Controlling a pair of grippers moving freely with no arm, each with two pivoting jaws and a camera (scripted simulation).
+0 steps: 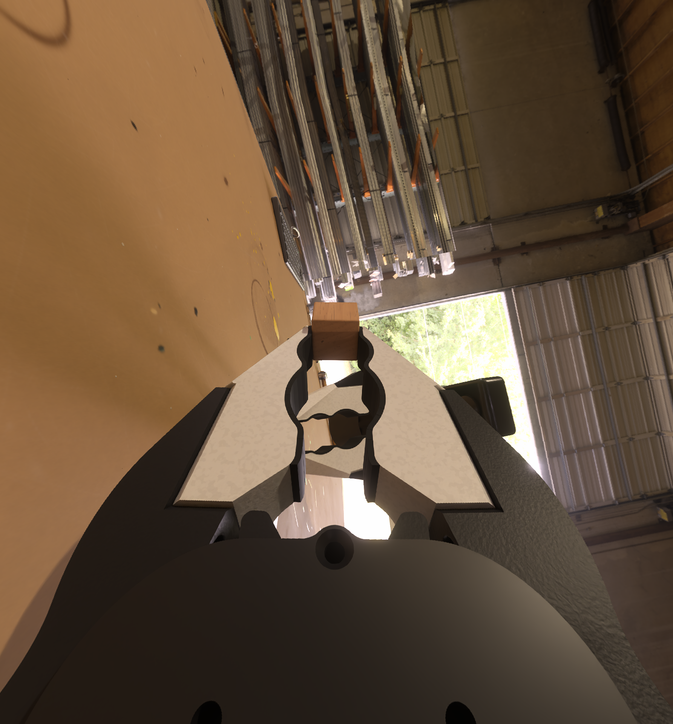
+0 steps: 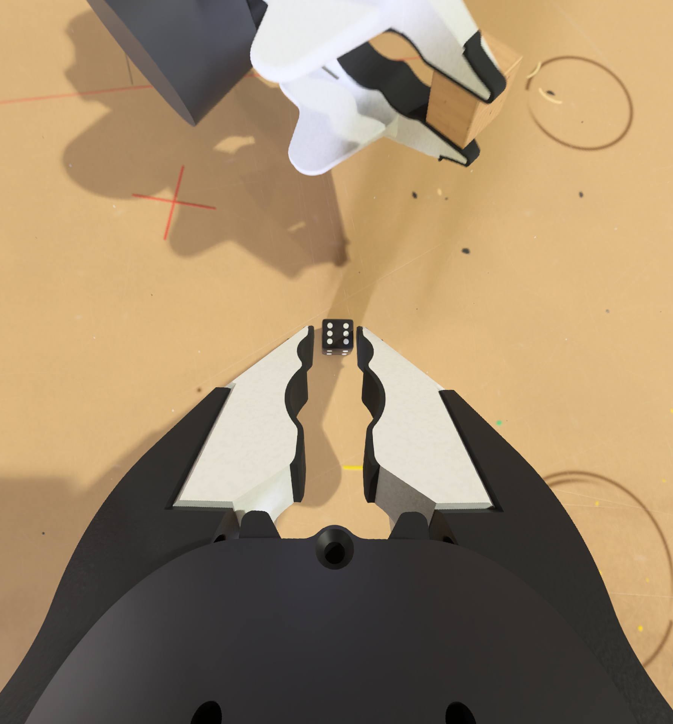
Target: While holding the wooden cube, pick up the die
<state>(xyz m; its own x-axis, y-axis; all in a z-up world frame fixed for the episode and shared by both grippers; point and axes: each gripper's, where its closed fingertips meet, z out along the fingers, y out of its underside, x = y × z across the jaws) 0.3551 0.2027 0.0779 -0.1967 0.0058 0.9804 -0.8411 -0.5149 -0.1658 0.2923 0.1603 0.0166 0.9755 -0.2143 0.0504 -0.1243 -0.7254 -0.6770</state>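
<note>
Right wrist view looks down on the tan bench [image 2: 92, 313], where the right tool [image 2: 334, 333] stands with its two fingers parted and the black die [image 2: 337, 337] sitting between their tips. A narrow strip of bench shows on each side of the die, so neither pad touches it; the die rests flat on the bench, a face of six white pips turned toward the camera. Ahead of this tool and up to its right, the left tool [image 2: 472, 117] hangs above the bench, clamped on the wooden cube [image 2: 450, 107], with the tool's shadow spread across the surface below and to the left. A red cross [image 2: 174, 201] is drawn on the bench ahead and to the left of the right tool, and a thin dark ring [image 2: 626, 90] is marked just beyond the cube.

From the left wrist view, the left tool [image 1: 334, 339] pinches the wooden cube [image 1: 334, 337] at its fingertips, both pads pressed against opposite sides, the cube's far end sticking out past the tips. The bench [image 1: 111, 235] fills the area to this tool's left, and metal storage racks [image 1: 366, 156] stand beyond it.
</note>
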